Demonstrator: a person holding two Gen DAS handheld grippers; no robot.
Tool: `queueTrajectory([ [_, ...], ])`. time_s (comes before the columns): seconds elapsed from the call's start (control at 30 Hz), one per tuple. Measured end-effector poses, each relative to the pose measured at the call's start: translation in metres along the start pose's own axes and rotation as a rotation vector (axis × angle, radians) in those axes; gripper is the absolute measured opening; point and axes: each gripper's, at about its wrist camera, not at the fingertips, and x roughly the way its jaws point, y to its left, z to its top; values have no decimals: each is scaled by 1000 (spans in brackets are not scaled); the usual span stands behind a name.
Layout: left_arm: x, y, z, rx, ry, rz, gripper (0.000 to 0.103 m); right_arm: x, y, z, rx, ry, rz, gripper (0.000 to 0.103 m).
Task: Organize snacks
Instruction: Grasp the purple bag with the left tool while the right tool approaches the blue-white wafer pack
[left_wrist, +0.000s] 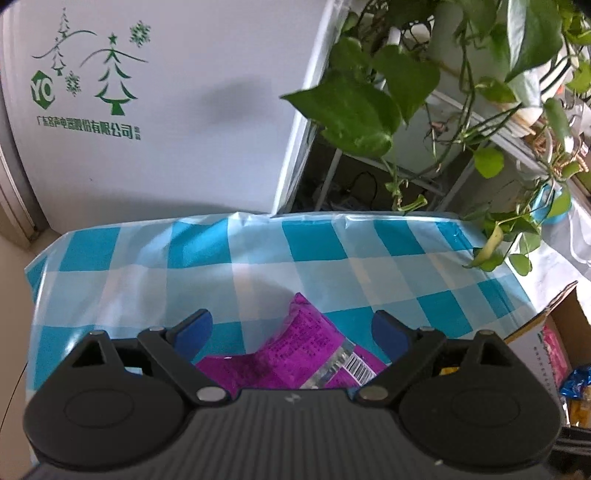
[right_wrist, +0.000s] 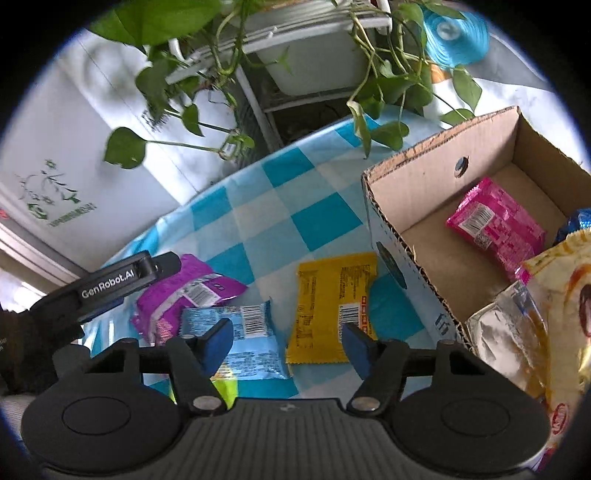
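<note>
On the blue-checked tablecloth lies a purple snack packet, directly under my left gripper, whose jaws stand open on either side of it without touching. The right wrist view shows the same purple packet, with a light-blue packet and a yellow packet beside it. My right gripper hangs open above the gap between these two, gripping nothing. To the right stands a cardboard box; inside it are a pink packet and a blue wrapper.
A large cream and yellow bag and a silver bag sit at the box's near end. Trailing plant leaves hang over the table's far edge. A white carton with green trees stands behind, near a blue roll.
</note>
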Motion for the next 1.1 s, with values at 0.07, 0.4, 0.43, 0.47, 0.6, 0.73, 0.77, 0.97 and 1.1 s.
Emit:
queueTrajectory([
  [0.07, 5, -2, 0, 6, 1, 4, 93, 6, 1, -1, 7, 2, -21, 70],
  [0.4, 29, -5, -2, 33, 35, 48, 93, 29, 11, -5, 7, -11, -108, 71],
  [0.43, 30, -5, -3, 36, 39, 53, 93, 30, 12, -4, 1, -16, -114, 71],
  [0.47, 31, -5, -3, 39, 42, 56, 93, 32, 13, -4, -7, -19, -123, 71],
  [0.6, 31, -2, -8, 55, 49, 72, 94, 35, 16, -5, -33, -22, -146, 71],
  [0.73, 26, 3, -12, 42, 51, 90, 94, 37, 18, -6, -64, -22, -162, 71],
  [0.77, 24, 5, -13, 46, 52, 92, 94, 37, 19, -7, -75, -23, -166, 69],
  [0.97, 10, 19, -18, 72, 77, 120, 94, 37, 16, -7, -105, -17, -145, 55],
  [1.1, -1, 30, -28, 56, 100, 104, 94, 38, 18, -9, -132, 13, -93, 51],
])
